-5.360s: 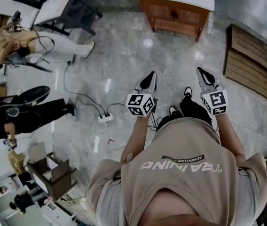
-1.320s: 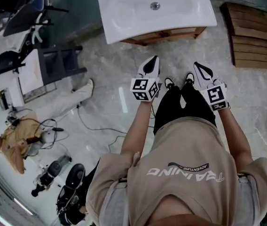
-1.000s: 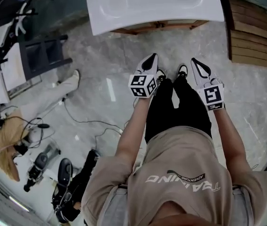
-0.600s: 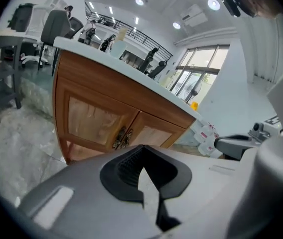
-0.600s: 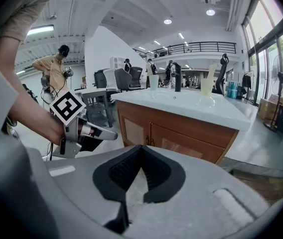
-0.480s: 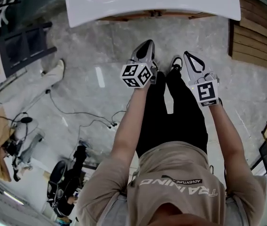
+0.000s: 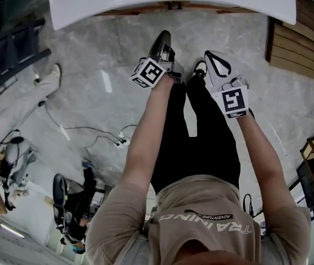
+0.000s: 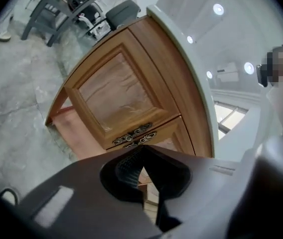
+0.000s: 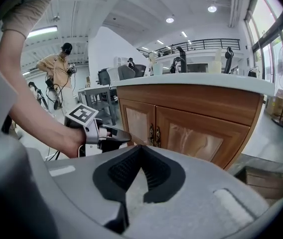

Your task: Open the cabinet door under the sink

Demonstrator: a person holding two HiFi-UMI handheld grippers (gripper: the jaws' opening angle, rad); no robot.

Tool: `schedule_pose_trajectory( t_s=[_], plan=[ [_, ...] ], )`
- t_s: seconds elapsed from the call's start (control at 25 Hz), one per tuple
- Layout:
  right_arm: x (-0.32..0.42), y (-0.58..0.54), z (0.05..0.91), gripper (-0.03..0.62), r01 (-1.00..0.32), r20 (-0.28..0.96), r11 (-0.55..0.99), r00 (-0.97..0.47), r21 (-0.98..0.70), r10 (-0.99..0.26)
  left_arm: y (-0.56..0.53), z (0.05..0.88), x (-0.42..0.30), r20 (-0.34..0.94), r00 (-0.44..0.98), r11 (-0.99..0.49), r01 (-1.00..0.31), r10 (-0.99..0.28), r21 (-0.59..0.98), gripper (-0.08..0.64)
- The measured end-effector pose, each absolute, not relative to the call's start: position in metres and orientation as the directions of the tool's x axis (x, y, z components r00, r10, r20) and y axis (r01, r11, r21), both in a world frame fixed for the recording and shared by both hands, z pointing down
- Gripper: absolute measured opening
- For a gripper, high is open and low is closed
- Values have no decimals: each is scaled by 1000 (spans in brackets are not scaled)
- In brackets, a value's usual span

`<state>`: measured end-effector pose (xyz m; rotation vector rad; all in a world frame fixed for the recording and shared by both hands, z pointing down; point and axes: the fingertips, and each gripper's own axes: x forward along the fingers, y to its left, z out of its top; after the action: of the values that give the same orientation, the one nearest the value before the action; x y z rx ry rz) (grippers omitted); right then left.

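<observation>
1. Grey stone floor point(image 7: 107, 48) lies bare between the person's feet and the cabinet. Cables point(image 7: 90, 139) trail to the left, and wooden slats point(image 7: 306, 43) edge the right side.
2. On the left gripper point(image 8: 140, 149), rolled onto its side, the fingers are pressed together with nothing between them.
3. Beside it, the right gripper point(image 9: 140, 147) sits upright, its fingers likewise closed and empty.
4. Ahead of both, the cabinet doors point(image 9: 201, 136) stand shut. Their dark metal handles point(image 9: 154, 133) meet at the middle seam, apart from either set of fingertips, and the left gripper reaches further forward.
5. Above, the white sink top point(image 7: 173, 1) overhangs the doors.
6. Far left, a person point(image 9: 57, 63) stands by a desk point(image 9: 92, 89).
</observation>
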<state>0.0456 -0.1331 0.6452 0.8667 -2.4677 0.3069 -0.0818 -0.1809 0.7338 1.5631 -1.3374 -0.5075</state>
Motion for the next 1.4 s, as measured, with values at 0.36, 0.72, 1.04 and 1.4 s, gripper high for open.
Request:
schedule_pose_trajectory(
  t_s=[0.36, 0.72, 1.04, 1.4],
  plan=[
    [46, -152, 660, 2, -643, 526, 762, -673, -70, -520, -209, 756, -85, 158, 178, 130, -159, -971, 979, 23],
    [58, -161, 667, 2, -650, 542, 755, -667, -86, -512, -241, 769, -76, 110, 167, 105, -40, -980, 994, 124],
    [65, -165, 674, 2, -628, 552, 776, -670, -64, -497, -259, 786, -73, 110, 128, 112, 13, -986, 994, 160],
    [72, -177, 679, 2, -626, 582, 778, -653, -52, -485, -273, 784, -76, 77, 111, 82, 39, -991, 996, 146]
  ],
)
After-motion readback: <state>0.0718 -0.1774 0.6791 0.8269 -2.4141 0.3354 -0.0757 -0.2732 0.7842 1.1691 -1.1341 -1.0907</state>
